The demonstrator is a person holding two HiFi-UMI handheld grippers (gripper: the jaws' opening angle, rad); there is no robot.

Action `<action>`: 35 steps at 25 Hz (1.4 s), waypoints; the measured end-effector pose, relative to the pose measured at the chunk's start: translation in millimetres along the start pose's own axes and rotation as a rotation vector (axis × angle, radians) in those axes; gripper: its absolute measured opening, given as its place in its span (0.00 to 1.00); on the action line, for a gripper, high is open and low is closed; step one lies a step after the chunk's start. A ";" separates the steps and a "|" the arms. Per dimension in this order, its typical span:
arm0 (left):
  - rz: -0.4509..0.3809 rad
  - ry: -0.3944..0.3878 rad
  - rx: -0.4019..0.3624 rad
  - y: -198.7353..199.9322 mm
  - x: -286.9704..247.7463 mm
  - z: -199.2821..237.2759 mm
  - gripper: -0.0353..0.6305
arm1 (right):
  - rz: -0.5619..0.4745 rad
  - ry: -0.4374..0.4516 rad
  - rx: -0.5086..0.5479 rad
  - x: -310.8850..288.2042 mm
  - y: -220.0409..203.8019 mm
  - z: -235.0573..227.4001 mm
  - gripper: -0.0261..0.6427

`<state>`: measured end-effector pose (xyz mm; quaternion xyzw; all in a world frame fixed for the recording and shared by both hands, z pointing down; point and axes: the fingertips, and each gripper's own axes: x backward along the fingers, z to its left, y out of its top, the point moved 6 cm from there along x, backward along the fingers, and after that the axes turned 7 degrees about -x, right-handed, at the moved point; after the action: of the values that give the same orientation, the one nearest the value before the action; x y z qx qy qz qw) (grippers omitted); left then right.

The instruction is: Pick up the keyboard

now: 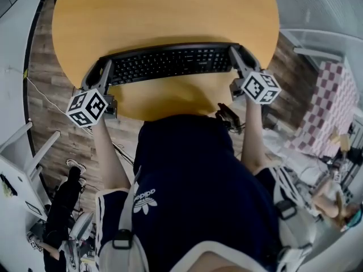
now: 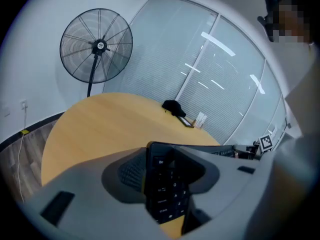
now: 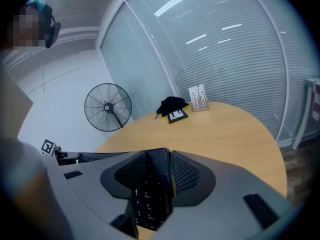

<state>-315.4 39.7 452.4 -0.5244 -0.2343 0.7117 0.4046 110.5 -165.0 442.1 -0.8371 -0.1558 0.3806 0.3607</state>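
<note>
My left claw [image 1: 105, 73] pinches the keyboard [image 1: 170, 63] at its nine o'clock end, and my right claw [image 1: 238, 60] pinches its three o'clock end. It spans the round table [image 1: 164, 10] near six o'clock, perhaps slightly raised.

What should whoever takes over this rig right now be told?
Left tongs: shut on the left end of the keyboard.
Right tongs: shut on its right end.
Keyboard: lies crosswise by the near edge of the round table, in front of the person.
Done: both ends gripped.
Left: raise it, keeping it level. Whether it has already cleared the tabletop can't be told.
</note>
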 end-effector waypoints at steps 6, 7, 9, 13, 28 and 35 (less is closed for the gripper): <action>-0.175 -0.005 -0.091 44.1 42.9 -31.6 0.30 | -0.169 0.048 0.072 50.8 40.7 31.1 0.26; -0.203 -0.005 -0.104 51.3 46.7 -33.9 0.30 | -0.191 0.057 0.088 54.6 48.1 35.6 0.26; -0.246 -0.030 -0.129 86.4 20.4 -22.2 0.30 | -0.238 0.048 0.110 35.6 78.7 38.9 0.26; -0.303 -0.169 -0.185 210.6 -130.3 31.8 0.30 | -0.342 -0.068 0.128 -60.5 177.1 22.0 0.26; -0.446 -0.236 -0.239 247.1 -152.6 41.9 0.30 | -0.487 -0.130 0.168 -57.8 192.3 41.5 0.26; -0.462 -0.238 -0.242 251.8 -152.4 41.5 0.30 | -0.507 -0.145 0.164 -51.9 191.2 45.1 0.26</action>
<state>-418.7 -223.4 360.6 -0.4145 -0.4765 0.6241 0.4600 39.8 -303.1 310.9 -0.7101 -0.3544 0.3483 0.4988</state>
